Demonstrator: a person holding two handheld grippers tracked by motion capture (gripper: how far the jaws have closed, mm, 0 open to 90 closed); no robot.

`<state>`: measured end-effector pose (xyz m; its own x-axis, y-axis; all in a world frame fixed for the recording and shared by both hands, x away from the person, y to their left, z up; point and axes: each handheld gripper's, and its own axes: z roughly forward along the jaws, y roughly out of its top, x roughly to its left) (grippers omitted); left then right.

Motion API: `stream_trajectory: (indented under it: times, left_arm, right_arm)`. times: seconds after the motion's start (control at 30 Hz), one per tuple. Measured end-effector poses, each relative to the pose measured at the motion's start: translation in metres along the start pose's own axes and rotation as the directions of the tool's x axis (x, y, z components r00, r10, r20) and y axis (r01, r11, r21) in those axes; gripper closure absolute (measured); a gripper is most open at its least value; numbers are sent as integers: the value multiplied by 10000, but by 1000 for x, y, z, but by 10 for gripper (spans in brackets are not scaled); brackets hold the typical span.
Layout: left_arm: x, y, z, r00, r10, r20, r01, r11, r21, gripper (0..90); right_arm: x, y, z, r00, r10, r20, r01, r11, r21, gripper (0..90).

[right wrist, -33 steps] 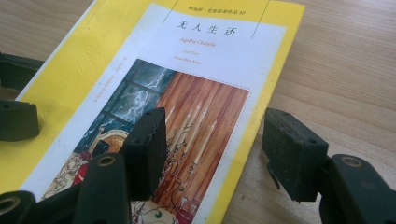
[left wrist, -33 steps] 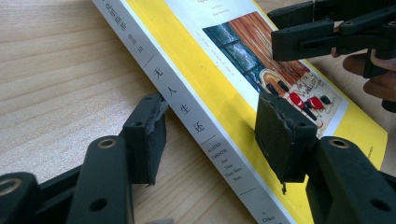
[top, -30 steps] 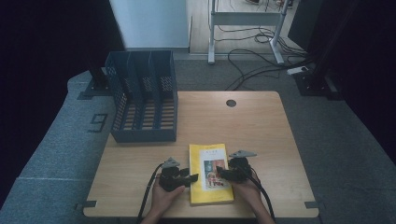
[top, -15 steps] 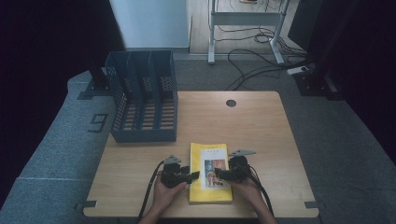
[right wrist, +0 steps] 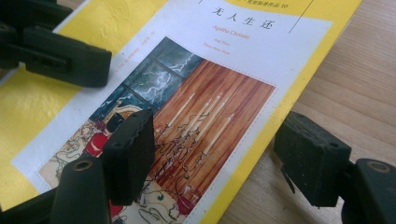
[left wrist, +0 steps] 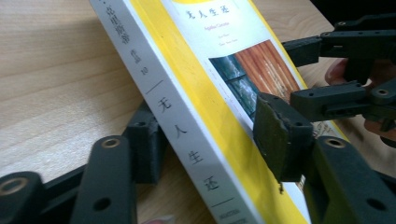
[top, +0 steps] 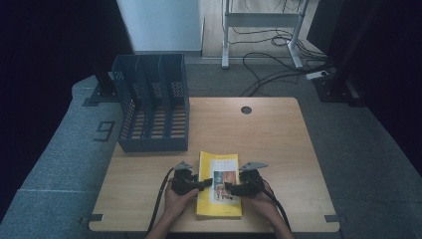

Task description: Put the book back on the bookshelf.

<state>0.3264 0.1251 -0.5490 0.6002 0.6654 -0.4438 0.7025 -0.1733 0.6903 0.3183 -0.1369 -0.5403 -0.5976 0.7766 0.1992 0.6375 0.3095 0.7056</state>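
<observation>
Left tool (top: pixel 203 183) edged right onto yellow book (top: pixel 219 185) at bench (top: pixel 278 139) front edge; both tools apart, straddling book's sides, right tool (top: pixel 230 188) opposite. Grey file rack (top: pixel 152 102) behind-left, clear.

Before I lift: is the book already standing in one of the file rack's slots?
No, the yellow book lies flat on the table, in front of the file rack.

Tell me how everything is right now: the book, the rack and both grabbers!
Yellow paperback book: closed, flat on the table, cover up.
Dark blue slotted file rack: upright, slots empty.
Left gripper: open, jaws straddling the book's spine edge.
Right gripper: open, jaws straddling the book's other edge.
</observation>
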Motion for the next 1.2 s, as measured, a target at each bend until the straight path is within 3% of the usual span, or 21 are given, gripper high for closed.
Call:
stream_trajectory:
  times: [0.1,0.23,0.5,0.77,0.9,1.07,1.2]
  left_arm:
    - [-3,2,-9,9998,155,140,-151,9996,-256,552]
    - [-9,4,-16,9984,566,-90,-569,9980,-290,579]
    - [-10,3,-21,9978,655,80,-649,9959,-628,615]
    - [-21,2,-29,9884,1518,0,-1509,9822,-1115,640]
    - [-23,2,-30,9873,1583,113,-1558,9800,-1237,652]
    - [-25,2,-32,9853,1699,167,-1660,9764,-1380,654]
    - [-27,2,-34,9835,1788,290,-1724,9732,-1523,659]
  right_arm:
    - [0,0,-1,9998,-114,-139,114,9999,-32,292]
    - [-1,-1,-2,9989,36,-477,-43,9999,-164,292]
    - [-1,-1,-2,9974,215,-683,-231,9995,-223,276]
    - [-2,0,0,9941,558,-926,-603,9971,-466,203]
    - [-3,1,0,9889,856,-1210,-927,9942,-538,190]
    - [-3,1,0,9876,908,-1280,-985,9936,-552,186]
    - [-7,2,-2,9792,1191,-1643,-1319,9888,-693,174]
